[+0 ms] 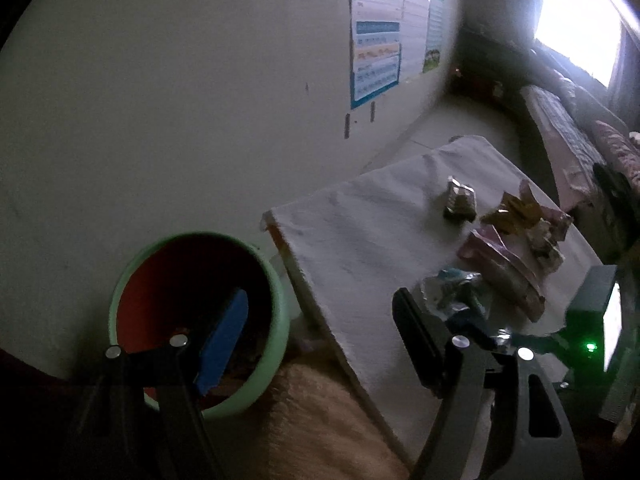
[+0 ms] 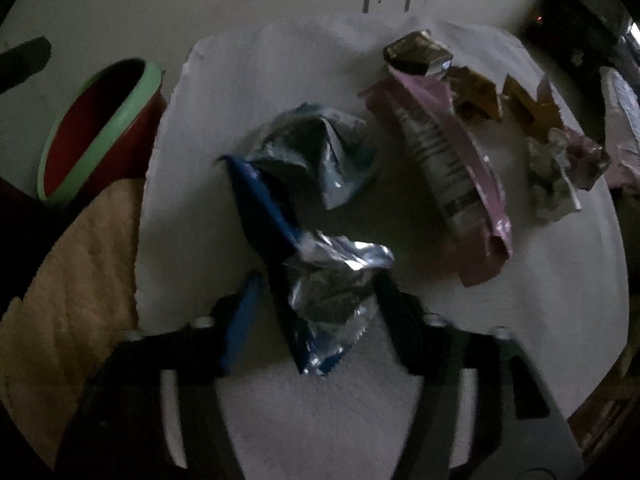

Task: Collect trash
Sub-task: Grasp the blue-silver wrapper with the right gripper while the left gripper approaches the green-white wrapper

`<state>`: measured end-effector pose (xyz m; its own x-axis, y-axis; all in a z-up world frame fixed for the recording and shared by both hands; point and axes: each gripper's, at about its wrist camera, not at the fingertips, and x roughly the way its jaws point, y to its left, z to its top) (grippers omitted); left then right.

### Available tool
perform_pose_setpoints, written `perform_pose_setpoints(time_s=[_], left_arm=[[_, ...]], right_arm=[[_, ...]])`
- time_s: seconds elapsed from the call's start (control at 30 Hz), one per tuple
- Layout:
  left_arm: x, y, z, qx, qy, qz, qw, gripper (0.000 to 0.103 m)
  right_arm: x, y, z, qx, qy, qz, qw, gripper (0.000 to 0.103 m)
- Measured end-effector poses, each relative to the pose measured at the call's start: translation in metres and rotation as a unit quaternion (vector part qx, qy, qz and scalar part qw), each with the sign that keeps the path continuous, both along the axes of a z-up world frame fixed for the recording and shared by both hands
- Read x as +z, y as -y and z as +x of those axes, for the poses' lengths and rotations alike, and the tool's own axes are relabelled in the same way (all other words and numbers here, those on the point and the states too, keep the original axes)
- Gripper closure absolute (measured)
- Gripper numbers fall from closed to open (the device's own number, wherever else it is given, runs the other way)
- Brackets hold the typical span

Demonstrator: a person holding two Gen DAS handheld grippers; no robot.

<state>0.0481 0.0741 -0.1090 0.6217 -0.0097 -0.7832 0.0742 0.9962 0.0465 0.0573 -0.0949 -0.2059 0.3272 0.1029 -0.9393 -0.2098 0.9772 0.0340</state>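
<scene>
My right gripper (image 2: pixel 316 316): fingers narrowed around a crumpled silver-and-blue foil wrapper (image 2: pixel 332 296) on the white-covered table (image 2: pixel 200 200); contact unclear, blurry. Just beyond it, second crumpled bluish foil wrapper (image 2: pixel 320 152); farther right, long pink packet (image 2: pixel 452 168). My left gripper (image 1: pixel 320 344): fingers wide, empty, left one over the green-rimmed red bin (image 1: pixel 192 280), which sits left of the table.

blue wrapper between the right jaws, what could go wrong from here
1. The right gripper straddles only the crumpled foil end of the blue wrapper; it may slip out when lifted.
2. The bin sits below the table edge, so a loose wrapper could fall short onto the tan fabric.
</scene>
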Motion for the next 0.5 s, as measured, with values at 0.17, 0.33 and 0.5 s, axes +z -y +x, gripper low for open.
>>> perform_pose_setpoints(time_s=[0.17, 0.33, 0.5], left_arm=[[-0.002, 0.004, -0.001, -0.007, -0.005, -0.004, 1.0000, 0.032], [-0.006, 0.008, 0.002, -0.019, -0.012, -0.007, 0.9997, 0.032], [-0.015, 0.017, 0.007, -0.034, -0.024, -0.011, 0.9991, 0.032]], right_arm=[[-0.003, -0.001, -0.003, 0.005, -0.013, 0.029, 0.999, 0.096], [0.017, 0.007, -0.018, 0.004, 0.003, 0.051, 0.999, 0.099], [0.029, 0.030, -0.038, -0.020, 0.005, 0.063, 0.998, 0.099]])
